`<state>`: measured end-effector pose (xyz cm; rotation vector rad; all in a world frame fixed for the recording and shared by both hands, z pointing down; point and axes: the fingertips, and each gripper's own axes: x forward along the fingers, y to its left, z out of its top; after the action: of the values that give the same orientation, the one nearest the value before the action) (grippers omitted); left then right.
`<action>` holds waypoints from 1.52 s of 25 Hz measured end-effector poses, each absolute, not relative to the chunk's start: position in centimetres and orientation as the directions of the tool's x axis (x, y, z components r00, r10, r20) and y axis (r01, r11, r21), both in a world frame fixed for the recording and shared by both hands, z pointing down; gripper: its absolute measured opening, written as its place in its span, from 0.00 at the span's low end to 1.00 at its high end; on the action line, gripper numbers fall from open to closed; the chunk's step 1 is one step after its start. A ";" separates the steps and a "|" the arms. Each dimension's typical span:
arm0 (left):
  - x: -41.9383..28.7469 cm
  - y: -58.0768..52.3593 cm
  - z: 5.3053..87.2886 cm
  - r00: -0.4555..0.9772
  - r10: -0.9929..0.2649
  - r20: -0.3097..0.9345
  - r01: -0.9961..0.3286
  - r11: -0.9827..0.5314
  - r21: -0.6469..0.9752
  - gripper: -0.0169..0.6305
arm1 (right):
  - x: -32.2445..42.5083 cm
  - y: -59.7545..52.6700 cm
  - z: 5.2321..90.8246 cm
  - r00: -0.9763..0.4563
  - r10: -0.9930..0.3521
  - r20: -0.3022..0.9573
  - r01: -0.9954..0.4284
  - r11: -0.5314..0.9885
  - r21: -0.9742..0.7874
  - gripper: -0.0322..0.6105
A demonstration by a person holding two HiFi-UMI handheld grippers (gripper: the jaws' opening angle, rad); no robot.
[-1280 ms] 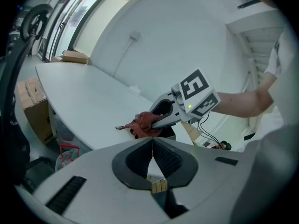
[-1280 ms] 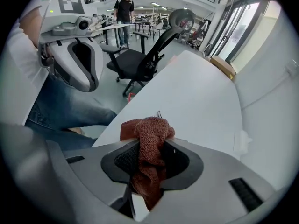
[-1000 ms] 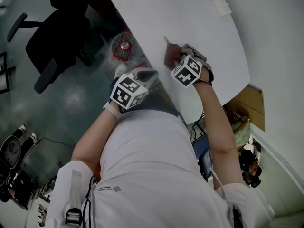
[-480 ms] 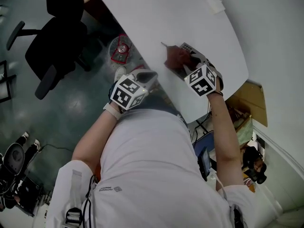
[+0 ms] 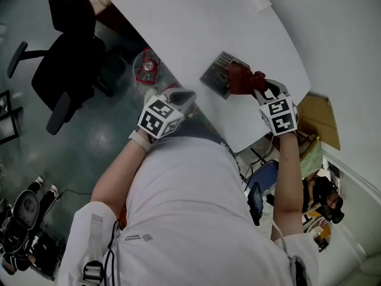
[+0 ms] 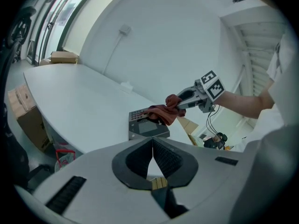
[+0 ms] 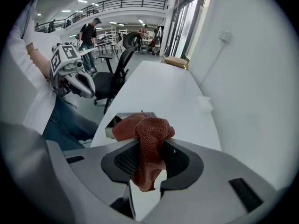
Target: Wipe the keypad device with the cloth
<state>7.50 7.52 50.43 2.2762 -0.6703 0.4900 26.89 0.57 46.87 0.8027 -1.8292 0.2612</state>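
Right gripper [image 5: 257, 83], arm outstretched, pinches the cloth [image 5: 239, 78] on the keypad device [image 5: 215, 75]; left gripper [image 5: 181, 95] hangs near that device, 2 jaws closed.

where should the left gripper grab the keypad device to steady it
Probably the cloth-free left end, pinched across its side walls from above: the keypad device lies flat on the table, and the cloth in the right gripper covers its other end.
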 end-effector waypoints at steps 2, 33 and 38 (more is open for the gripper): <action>7.7 7.6 50.3 0.795 -0.318 0.516 -0.585 -0.624 0.518 0.04 | 27.2 1.8 47.4 -0.190 -0.373 0.908 -0.630 0.756 0.178 0.25; 6.1 4.2 51.6 0.717 -0.419 0.557 -0.683 -0.583 0.440 0.05 | 14.9 3.5 47.7 -0.443 -0.258 0.858 -0.551 0.834 -0.034 0.25; 6.6 3.2 52.5 0.706 -0.383 0.595 -0.679 -0.605 0.416 0.19 | 16.0 -0.9 44.4 -0.427 -0.354 0.832 -0.589 0.807 0.041 0.25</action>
<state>6.57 3.23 52.54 2.2734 -0.8058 0.6036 16.03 -0.94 44.38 0.6970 -2.0600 0.3196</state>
